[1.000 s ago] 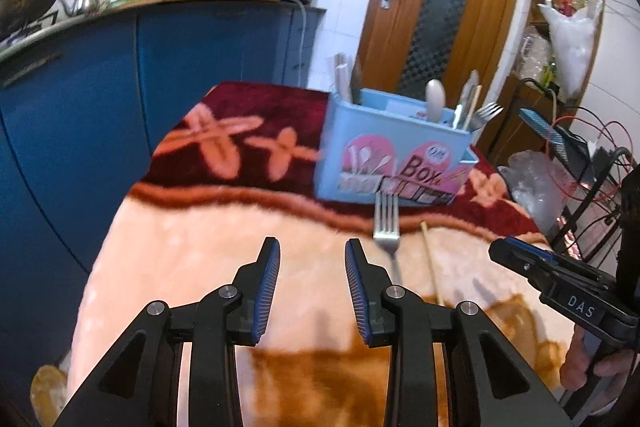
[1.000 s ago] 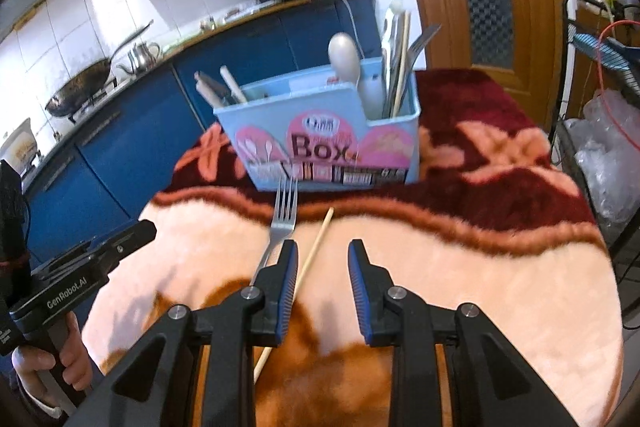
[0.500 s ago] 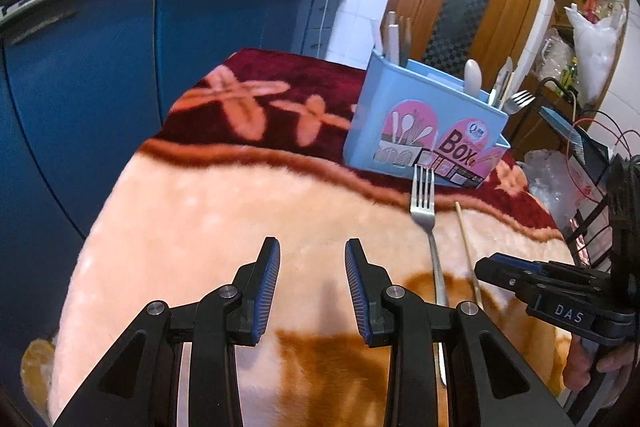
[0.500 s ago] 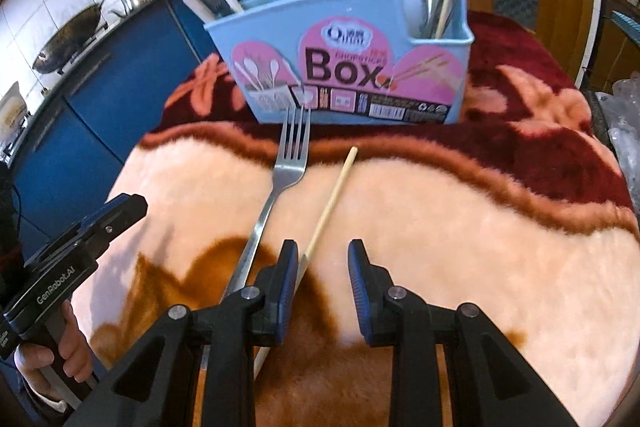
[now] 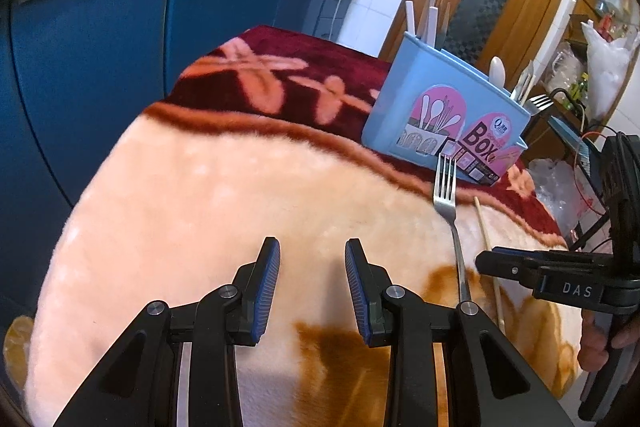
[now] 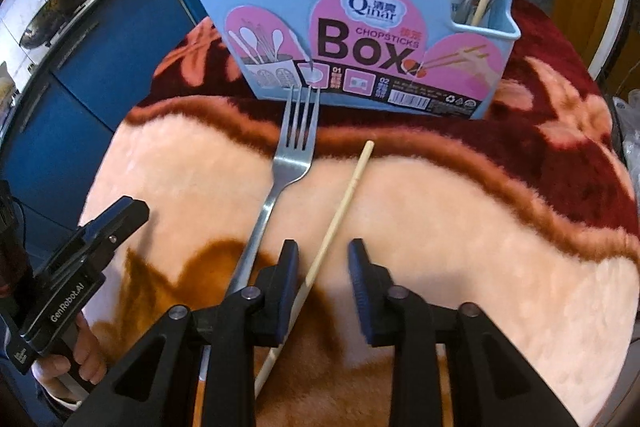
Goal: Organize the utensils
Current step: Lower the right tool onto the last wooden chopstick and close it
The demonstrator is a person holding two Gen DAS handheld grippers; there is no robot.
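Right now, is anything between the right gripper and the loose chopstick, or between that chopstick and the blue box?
Nothing visible. The chopstick already lies between the closing jaws of the right gripper, not yet pinched. The fork lies just beside it, apart, and the blanket up to the box is bare.

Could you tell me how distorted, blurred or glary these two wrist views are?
Left wrist: strong fisheye bending, dark corners, blue box fairly sharp, bright white tiles. Right wrist: same curvature, fork and chopstick crisp, blanket edges softly smeared, no harsh glare.
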